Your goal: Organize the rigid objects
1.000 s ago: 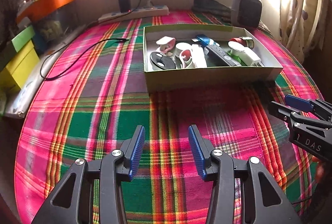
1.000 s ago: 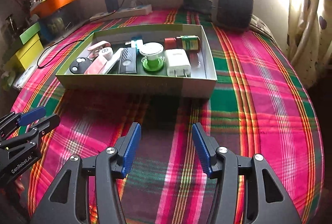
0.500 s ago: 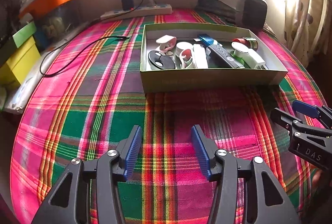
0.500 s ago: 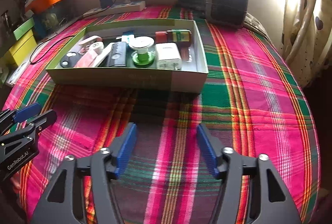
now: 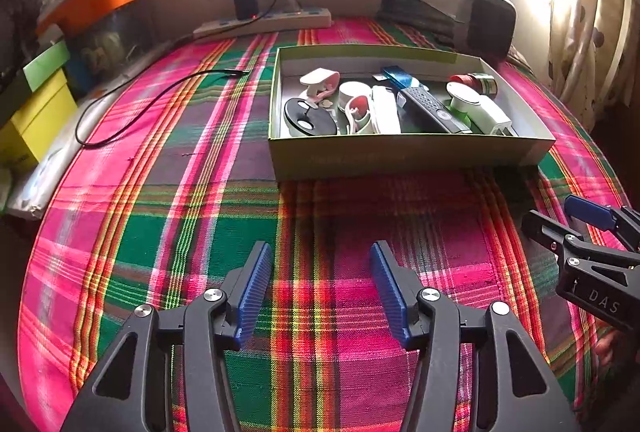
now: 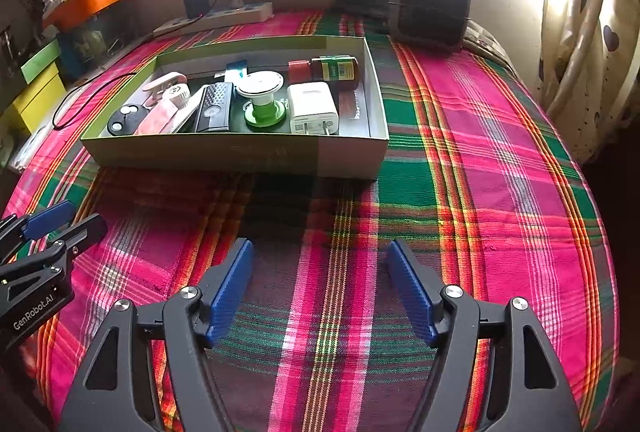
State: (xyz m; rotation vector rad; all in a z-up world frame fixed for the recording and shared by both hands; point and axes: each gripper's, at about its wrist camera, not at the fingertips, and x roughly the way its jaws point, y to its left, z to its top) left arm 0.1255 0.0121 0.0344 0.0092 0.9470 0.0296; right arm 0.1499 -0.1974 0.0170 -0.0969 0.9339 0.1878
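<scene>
A green cardboard box [image 5: 404,154] [image 6: 240,152] stands on the plaid cloth, holding several rigid objects: a black remote [image 5: 430,106] [image 6: 214,106], a white charger [image 6: 312,108] [image 5: 490,116], a green-and-white spool [image 6: 262,100], a brown bottle [image 6: 334,69], a black key fob [image 5: 308,116] and a pink clip [image 5: 320,80]. My left gripper [image 5: 320,290] is open and empty, well short of the box. My right gripper [image 6: 320,290] is open and empty, also short of the box. Each gripper shows at the edge of the other's view.
A plaid cloth [image 5: 160,192] covers the surface. A power strip [image 5: 264,22] with a black adapter and a cable [image 5: 132,112] lie at the back left. A dark speaker [image 6: 430,6] stands behind the box. Yellow and green boxes [image 5: 36,108] sit left.
Both grippers have pulled back a little from the box and their jaws have opened slightly wider. The box and its contents have not moved.
</scene>
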